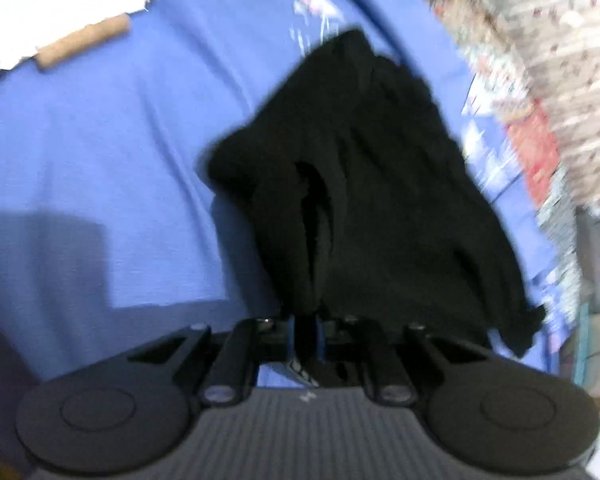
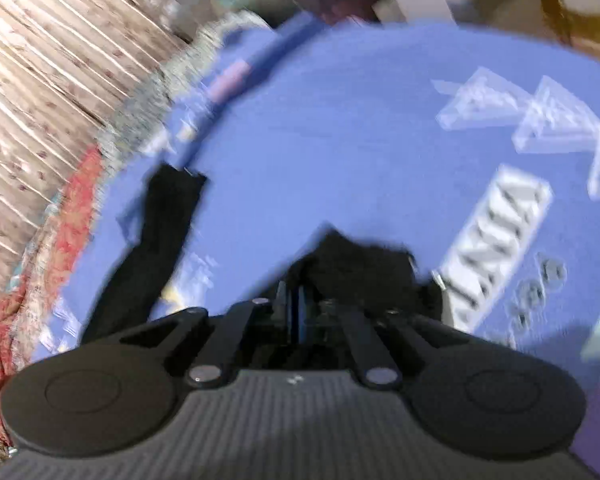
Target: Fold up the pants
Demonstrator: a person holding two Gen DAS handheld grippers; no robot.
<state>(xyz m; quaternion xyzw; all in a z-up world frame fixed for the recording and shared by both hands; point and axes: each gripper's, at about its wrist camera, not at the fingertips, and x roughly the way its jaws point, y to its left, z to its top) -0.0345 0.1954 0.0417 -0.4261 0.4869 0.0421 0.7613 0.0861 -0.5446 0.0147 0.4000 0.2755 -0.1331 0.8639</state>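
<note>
The black pants (image 1: 364, 184) lie bunched in a heap on the blue bedsheet (image 1: 100, 128), reaching away from my left gripper (image 1: 305, 330). Its jaws stand together, with black cloth pinched between the blue pads. In the right wrist view my right gripper (image 2: 296, 304) is also shut, and a bunch of the black pants (image 2: 360, 264) gathers at its tips. One loose strip of the pants (image 2: 160, 240) trails off to the left over the sheet. Both views are blurred.
The bedsheet (image 2: 340, 140) carries white printed letters (image 2: 496, 240) and triangles (image 2: 540, 120). A white sheet (image 1: 60, 4) and a tan roll (image 1: 84, 40) lie at the far left. A patterned blanket (image 2: 60, 60) and red-patterned cloth (image 1: 536, 148) border the bed's edge.
</note>
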